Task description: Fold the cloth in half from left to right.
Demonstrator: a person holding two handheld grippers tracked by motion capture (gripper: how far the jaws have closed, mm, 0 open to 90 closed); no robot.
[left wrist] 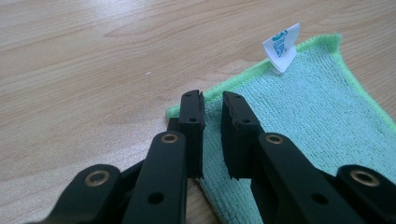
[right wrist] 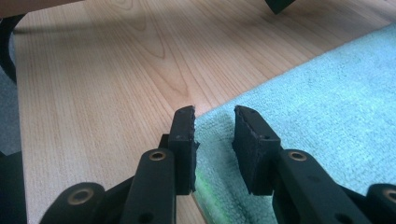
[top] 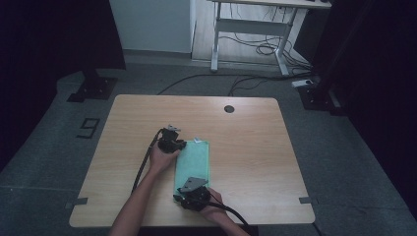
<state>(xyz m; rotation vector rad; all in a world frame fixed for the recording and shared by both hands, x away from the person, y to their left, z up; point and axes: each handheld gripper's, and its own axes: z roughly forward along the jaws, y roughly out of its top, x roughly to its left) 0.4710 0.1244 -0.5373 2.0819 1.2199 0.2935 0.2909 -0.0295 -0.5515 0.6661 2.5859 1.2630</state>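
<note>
This looks like a lab or office room set up for recording. A plain wooden desk (top: 246,128) with a cable hole (top: 229,108) stands on grey carpet (top: 54,147). Tape marks sit on the floor beside it, one shaped like a 9 (top: 87,127). Black stands with flat bases (top: 92,88) flank the desk amid dark curtains. Behind, a white-framed workbench (top: 255,24) has loose cables (top: 260,46) under it, and a power strip (top: 304,82) lies nearby.

Beyond the light wooden table (top: 246,132) lies grey carpet (top: 344,162) marked with a taped figure (top: 87,128). Farther off, a white-legged desk (top: 255,29) stands over tangled cables (top: 260,48) (dark curtains flank both sides) beside a pale wall (top: 150,24).
</note>
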